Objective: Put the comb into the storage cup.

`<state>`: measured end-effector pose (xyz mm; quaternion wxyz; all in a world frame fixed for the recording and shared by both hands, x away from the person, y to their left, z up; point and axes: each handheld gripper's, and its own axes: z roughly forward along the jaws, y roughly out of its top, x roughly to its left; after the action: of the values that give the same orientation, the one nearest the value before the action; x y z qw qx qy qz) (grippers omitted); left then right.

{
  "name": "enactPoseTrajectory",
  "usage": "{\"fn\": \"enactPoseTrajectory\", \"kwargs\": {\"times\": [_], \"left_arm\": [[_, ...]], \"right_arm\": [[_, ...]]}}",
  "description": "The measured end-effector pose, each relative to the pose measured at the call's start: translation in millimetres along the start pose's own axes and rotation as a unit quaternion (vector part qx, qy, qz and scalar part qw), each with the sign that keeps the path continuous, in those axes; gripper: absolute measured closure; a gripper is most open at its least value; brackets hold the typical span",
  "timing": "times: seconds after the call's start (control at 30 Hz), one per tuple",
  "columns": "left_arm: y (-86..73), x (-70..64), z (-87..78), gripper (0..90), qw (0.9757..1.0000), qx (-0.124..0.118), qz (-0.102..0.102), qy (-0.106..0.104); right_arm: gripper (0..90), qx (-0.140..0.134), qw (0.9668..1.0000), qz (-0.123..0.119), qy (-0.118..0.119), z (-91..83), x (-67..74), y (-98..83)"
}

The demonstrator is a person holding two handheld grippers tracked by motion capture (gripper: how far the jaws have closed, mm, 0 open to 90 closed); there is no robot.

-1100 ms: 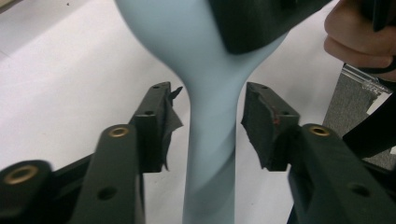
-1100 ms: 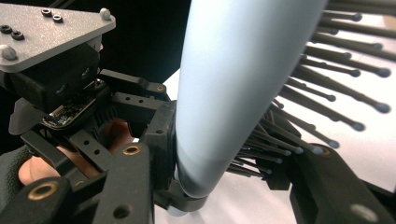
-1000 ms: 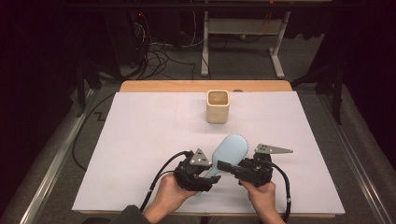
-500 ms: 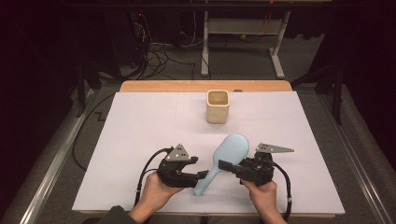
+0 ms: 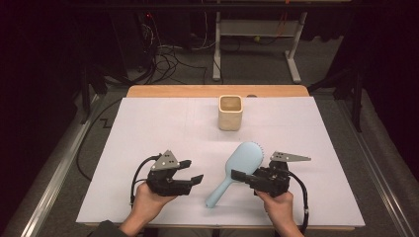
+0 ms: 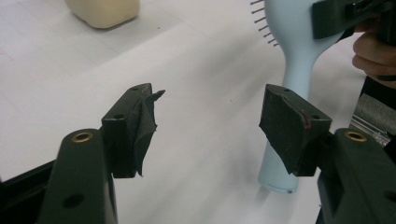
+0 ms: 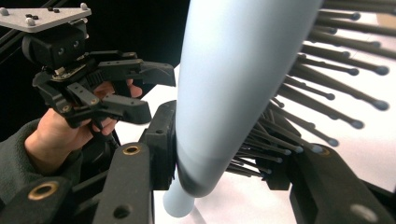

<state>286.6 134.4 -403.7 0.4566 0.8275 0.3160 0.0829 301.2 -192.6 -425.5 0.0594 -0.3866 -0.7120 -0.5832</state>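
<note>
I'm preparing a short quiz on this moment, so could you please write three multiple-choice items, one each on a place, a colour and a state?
1. Where does the beige cup stand?
A. beyond the hairbrush
B. beside the left gripper
C. off the table

2. What colour is the hairbrush?
A. pink
B. light blue
C. black

3. How is the right gripper?
A. open and empty
B. shut on the cup
C. shut on the hairbrush

Answers: 1 A, it stands farther up the table; 2 B, head and handle are pale blue; 3 C, the jaws clamp the brush head.

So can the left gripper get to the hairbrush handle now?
Probably yes: the left gripper has just opened and holds nothing, and bare table lies between it and the hairbrush handle, which the right gripper holds by the head.
</note>
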Motion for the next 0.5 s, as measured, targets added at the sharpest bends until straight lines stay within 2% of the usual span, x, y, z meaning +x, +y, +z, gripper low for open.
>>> {"fn": "enactPoseTrajectory", "kwargs": {"times": [0.07,0.1,0.27,0.5], "left_arm": [[-2.6,3.3,-4.1,36.0,1.0000,-0.004,-0.005,0.007],[-5.0,5.5,-7.6,35.4,0.9998,-0.009,-0.009,0.017],[-10.0,10.0,-15.5,34.9,0.9993,-0.021,-0.010,0.029],[-19.9,20.4,-31.0,34.0,0.9977,-0.039,-0.019,0.053]], "right_arm": [[56.5,-0.001,1.0000,0.000,0.000,-0.7,0.2,0.3],[56.5,-0.001,1.0000,-0.001,0.000,-1.1,0.3,0.8],[56.5,0.007,0.9999,-0.007,0.003,-2.7,1.5,2.8],[56.5,0.010,0.9998,-0.012,-0.010,-8.3,-1.0,7.1]]}}
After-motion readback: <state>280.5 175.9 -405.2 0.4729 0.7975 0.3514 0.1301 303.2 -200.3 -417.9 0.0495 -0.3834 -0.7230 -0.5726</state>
